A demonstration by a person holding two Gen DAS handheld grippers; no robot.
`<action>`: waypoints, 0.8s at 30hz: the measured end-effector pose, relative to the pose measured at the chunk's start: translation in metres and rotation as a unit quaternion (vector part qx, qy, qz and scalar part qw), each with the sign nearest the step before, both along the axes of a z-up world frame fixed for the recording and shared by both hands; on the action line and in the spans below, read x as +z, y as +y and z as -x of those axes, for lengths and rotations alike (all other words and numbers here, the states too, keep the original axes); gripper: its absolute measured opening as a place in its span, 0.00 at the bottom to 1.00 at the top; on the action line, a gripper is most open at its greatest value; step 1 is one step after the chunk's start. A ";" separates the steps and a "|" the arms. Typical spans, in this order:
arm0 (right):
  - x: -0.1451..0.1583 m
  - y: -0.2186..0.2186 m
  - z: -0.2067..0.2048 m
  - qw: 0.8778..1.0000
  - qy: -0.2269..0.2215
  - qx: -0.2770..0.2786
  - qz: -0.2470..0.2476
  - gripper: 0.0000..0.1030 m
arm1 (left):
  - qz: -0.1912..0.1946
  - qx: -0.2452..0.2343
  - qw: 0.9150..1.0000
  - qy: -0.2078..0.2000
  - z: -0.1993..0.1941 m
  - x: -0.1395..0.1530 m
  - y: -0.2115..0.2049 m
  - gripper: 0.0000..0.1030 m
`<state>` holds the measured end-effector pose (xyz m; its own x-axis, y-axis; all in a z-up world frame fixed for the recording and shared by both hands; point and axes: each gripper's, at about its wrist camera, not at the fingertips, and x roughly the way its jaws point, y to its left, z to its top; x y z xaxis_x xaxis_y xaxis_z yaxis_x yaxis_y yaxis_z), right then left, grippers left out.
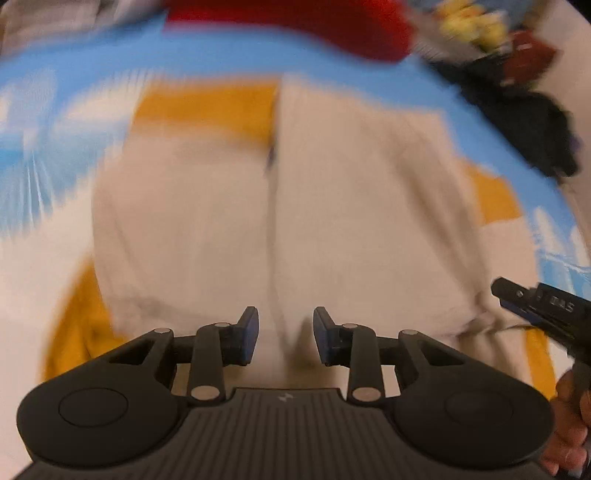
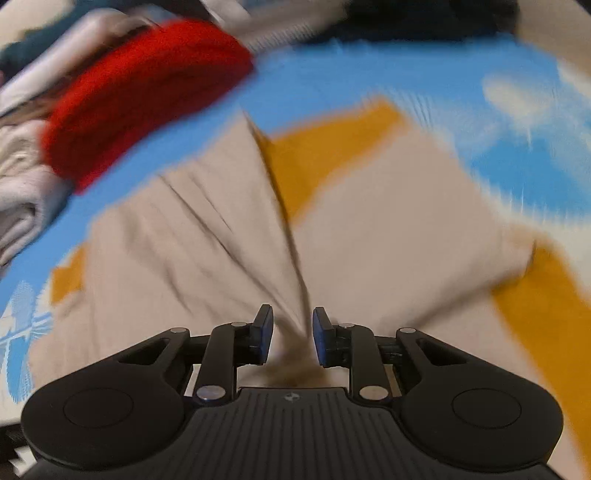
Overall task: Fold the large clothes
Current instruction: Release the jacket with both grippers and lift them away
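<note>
A large beige garment [image 1: 288, 206] lies spread on a bed cover printed in blue, white and mustard [image 1: 110, 62]; both views are blurred. My left gripper [image 1: 285, 336] hovers over the garment's near edge, jaws open with only cloth seen below them. One of the right gripper's fingers [image 1: 517, 295] pokes in at the right of the left wrist view, above a hand [image 1: 569, 424]. In the right wrist view the right gripper [image 2: 293, 336] is open over the beige garment [image 2: 388, 229]. Creases converge into a pinched ridge [image 2: 301, 314] that runs up to the gap, and the pads stand clear of it.
A red knitted garment [image 2: 147, 110] lies at the far side of the cover, also in the left wrist view [image 1: 295, 22]. Pale folded clothes [image 2: 22, 184] are stacked left of it. Dark clothes [image 1: 535, 122] and a yellow item [image 1: 469, 22] sit at the far right.
</note>
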<state>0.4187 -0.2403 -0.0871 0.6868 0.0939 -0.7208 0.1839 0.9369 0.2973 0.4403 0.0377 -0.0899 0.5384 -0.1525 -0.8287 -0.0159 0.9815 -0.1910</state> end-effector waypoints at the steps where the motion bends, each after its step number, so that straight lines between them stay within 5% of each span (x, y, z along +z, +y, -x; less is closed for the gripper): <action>1: 0.017 0.001 0.006 0.999 -0.030 0.007 0.015 0.24 | -0.010 -0.009 0.999 -0.035 0.008 0.019 -0.003 0.36; 10: 0.113 -0.027 0.081 0.978 -0.202 0.007 0.053 0.24 | -0.043 0.000 0.980 -0.193 0.098 0.109 0.002 0.36; 15: 0.160 -0.051 0.173 0.959 -0.273 -0.038 0.064 0.25 | -0.062 0.003 0.967 -0.249 0.184 0.144 0.018 0.36; 24: 0.145 -0.098 0.328 0.951 -0.272 -0.062 0.130 0.25 | -0.077 0.013 0.975 -0.209 0.337 0.103 0.046 0.33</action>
